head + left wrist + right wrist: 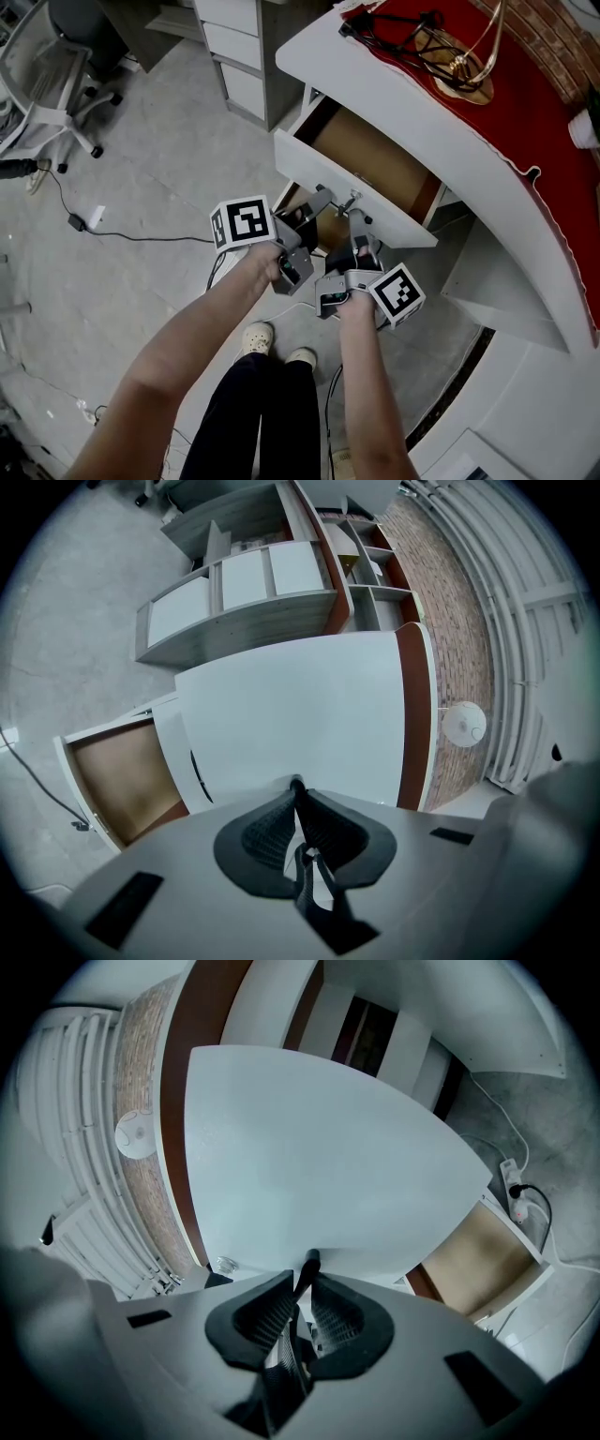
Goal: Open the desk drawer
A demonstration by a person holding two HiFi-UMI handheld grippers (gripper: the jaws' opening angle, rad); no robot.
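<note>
Left tongs (320, 199) and right tongs (355, 214), both tight on slim handle (352, 198) of flat-fronted white drawer (403, 223); smooth brown inside

The left gripper (322, 195) and right gripper (360, 218) cover most of the drawer handle (352, 199) (only a metal glint shows); in each gripper view it is a mere dark sliver between the pads (267, 832); the table (441, 141) runs off the right edge; the lamp (466, 73) is cropped at the top.
</note>
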